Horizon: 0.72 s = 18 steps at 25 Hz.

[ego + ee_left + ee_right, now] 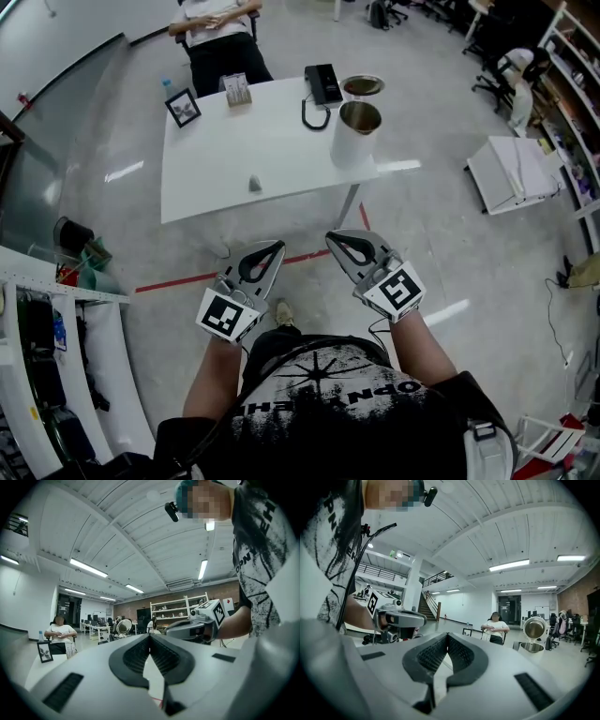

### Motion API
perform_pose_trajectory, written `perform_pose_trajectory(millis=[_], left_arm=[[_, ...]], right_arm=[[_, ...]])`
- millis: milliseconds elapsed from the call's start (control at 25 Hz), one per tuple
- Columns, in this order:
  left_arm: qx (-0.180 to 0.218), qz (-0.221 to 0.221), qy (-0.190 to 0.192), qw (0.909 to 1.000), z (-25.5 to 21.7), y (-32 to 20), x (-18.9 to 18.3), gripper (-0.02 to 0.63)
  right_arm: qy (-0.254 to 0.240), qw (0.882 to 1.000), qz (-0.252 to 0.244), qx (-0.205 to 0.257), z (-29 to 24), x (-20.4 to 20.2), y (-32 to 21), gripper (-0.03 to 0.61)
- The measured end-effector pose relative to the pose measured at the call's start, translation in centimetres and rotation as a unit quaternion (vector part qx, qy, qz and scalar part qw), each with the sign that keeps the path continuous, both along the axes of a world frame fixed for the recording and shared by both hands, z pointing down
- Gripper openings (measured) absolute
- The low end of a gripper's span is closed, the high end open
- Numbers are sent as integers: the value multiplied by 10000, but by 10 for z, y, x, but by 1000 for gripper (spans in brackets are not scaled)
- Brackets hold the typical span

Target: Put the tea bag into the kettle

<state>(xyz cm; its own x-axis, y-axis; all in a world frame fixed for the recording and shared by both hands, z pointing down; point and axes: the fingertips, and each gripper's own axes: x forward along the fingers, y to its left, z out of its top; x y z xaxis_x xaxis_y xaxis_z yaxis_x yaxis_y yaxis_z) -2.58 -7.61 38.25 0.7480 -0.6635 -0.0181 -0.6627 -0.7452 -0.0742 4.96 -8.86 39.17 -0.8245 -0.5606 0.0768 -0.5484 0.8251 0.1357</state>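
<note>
Left gripper (272, 251) and right gripper (336, 240) hover at lower centre, jaws pressed together on nothing, while the tea bag (254, 184) lies on the table (206, 178) left of the kettle (356, 131), likely light and soft, best pinched gently at its top.

Open white kettle (357, 131) stands near apparent tea bag (254, 184).

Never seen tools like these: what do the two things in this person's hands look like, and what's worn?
Both the left gripper and right gripper are pale grey shells with black ribbed pads. Each carries a white cube printed with black square markers. The person wears a black short-sleeved T-shirt with white print.
</note>
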Motion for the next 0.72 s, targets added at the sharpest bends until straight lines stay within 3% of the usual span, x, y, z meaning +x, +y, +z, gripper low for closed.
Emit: perform_pose_trajectory(millis=[720], left_arm=[[-105,437,-222,9987,8,-133,-86,12]], right_arm=[[8,9993,379,34,2,-94,-134,9]])
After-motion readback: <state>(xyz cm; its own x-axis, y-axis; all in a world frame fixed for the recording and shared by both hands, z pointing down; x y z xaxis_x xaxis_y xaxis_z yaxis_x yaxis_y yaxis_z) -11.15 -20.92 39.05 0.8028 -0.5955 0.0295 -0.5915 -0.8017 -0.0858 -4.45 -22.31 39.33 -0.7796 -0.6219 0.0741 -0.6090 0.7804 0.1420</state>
